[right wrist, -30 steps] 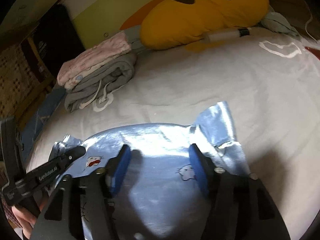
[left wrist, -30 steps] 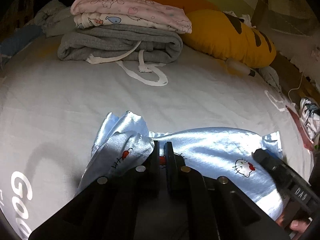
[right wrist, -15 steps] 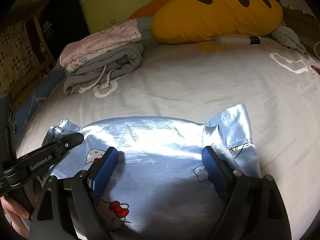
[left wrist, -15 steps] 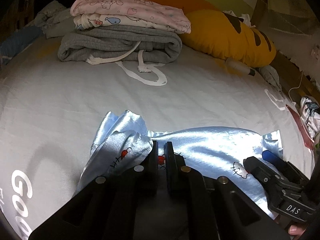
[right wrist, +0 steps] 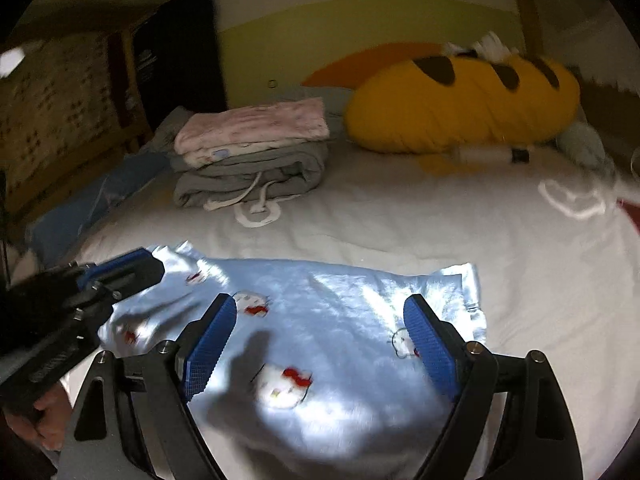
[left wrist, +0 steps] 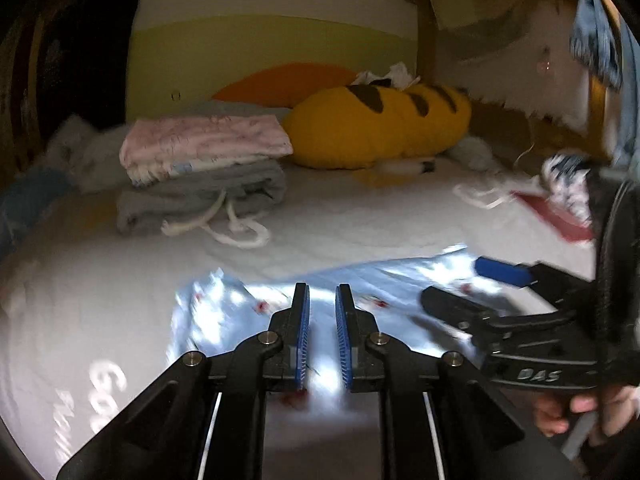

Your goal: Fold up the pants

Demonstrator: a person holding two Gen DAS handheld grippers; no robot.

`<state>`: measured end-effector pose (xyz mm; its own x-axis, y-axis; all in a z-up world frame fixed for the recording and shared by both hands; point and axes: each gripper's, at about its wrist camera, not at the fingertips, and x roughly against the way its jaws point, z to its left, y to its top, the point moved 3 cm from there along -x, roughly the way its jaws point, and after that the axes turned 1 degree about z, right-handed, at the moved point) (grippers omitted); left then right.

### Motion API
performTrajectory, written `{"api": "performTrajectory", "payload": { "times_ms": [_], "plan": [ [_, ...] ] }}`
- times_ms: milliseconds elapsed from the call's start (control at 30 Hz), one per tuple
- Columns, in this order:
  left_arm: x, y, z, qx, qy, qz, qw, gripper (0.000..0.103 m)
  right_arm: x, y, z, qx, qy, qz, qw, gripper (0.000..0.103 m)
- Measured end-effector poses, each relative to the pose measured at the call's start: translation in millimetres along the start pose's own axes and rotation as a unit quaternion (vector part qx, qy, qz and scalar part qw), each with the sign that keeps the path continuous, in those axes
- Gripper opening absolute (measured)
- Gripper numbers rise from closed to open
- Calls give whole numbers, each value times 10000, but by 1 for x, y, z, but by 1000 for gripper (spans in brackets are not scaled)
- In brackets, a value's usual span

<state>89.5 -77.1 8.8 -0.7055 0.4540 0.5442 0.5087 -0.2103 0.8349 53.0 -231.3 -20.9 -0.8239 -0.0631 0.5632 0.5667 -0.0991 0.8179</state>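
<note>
Shiny light-blue pants with a cat print lie folded flat on the white bed sheet; they also show in the left wrist view. My left gripper is above their left end with a narrow gap between the blue pads and nothing held. It shows at the left of the right wrist view. My right gripper is wide open above the middle of the pants, empty. It shows at the right of the left wrist view.
A stack of folded clothes, pink on grey with white drawstrings, sits at the back left of the bed. A yellow striped plush pillow lies at the back right. More clothes lie at the bed's right edge.
My left gripper has let go of the pants' left end, opened slightly and lifted back. The bunched left end now lies flatter. My right gripper stays open and has drawn back a little.
</note>
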Motion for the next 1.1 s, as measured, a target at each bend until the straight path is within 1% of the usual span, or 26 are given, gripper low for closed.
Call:
{"api": "performTrajectory", "payload": {
  "times_ms": [67, 133, 167, 200, 233, 267, 300, 333, 433, 500, 567, 600, 667, 700, 733, 833, 900, 933, 967, 1000, 1033, 1100],
  "plan": [
    [0, -11, 2, 203, -188, 130, 9995, 13, 3, -6, 0, -51, 216, 163, 9996, 87],
    [-6, -23, 0, 159, -77, 308, 9994, 13, 2, -12, 0, -89, 339, 310, 9989, 87],
    [-10, -27, 1, 154, -21, 411, 9990, 13, 1, -15, 1, -55, 319, 367, 9988, 87],
    [-13, -31, 1, 210, -44, 481, 9986, 13, 0, -17, 3, -20, 305, 385, 9988, 84],
    [-16, -34, 3, 296, -97, 542, 9980, 13, -1, -19, 5, 1, 325, 395, 9987, 72],
    [-19, -38, 3, 366, -115, 616, 9974, 13, -4, -21, 7, 8, 379, 456, 9982, 64],
    [-22, -41, 5, 412, -111, 664, 9969, 13, -6, -23, 8, -11, 416, 517, 9978, 45],
    [-22, -43, 5, 432, -116, 676, 9967, 13, -10, -26, 8, -44, 468, 557, 9973, 31],
    [-22, -45, 6, 477, -128, 673, 9965, 13, -10, -28, 13, -73, 575, 421, 9974, 21],
    [-24, -47, 7, 521, -90, 698, 9962, 13, -9, -27, 16, -16, 502, 382, 9980, 20],
    [-27, -50, 7, 504, -61, 722, 9961, 13, -3, -24, 19, -5, 449, 192, 9988, 20],
    [-27, -51, 7, 501, -57, 720, 9961, 13, 1, -21, 20, -18, 492, 95, 9987, 20],
    [-26, -51, 7, 519, -68, 705, 9961, 13, 8, -16, 24, -70, 735, -109, 9972, 20],
    [-26, -51, 8, 531, -73, 708, 9960, 13, 8, -14, 27, -78, 811, -122, 9966, 15],
    [-27, -51, 8, 542, -76, 706, 9960, 13, 7, -13, 30, -75, 876, -56, 9961, 9],
    [-27, -51, 9, 581, -83, 699, 9958, 13, -3, -18, 35, -89, 1051, 240, 9941, 6],
    [-28, -52, 10, 618, -87, 706, 9955, 13, -19, -26, 35, -91, 915, 621, 9938, 5],
    [-28, -52, 11, 645, -102, 720, 9953, 15, -29, -32, 31, -114, 740, 883, 9933, 3],
    [-29, -52, 11, 670, -134, 736, 9949, 15, -32, -35, 27, -202, 766, 939, 9924, 2],
    [-29, -52, 12, 695, -138, 740, 9947, 15, -31, -36, 22, -379, 886, 909, 9912, 1],
    [-29, -52, 13, 717, -142, 740, 9946, 15, -30, -35, 14, -571, 884, 900, 9904, 0],
    [-29, -52, 14, 749, -150, 739, 9943, 15, -27, -35, 4, -648, 703, 862, 9917, 0]
  ]
}}
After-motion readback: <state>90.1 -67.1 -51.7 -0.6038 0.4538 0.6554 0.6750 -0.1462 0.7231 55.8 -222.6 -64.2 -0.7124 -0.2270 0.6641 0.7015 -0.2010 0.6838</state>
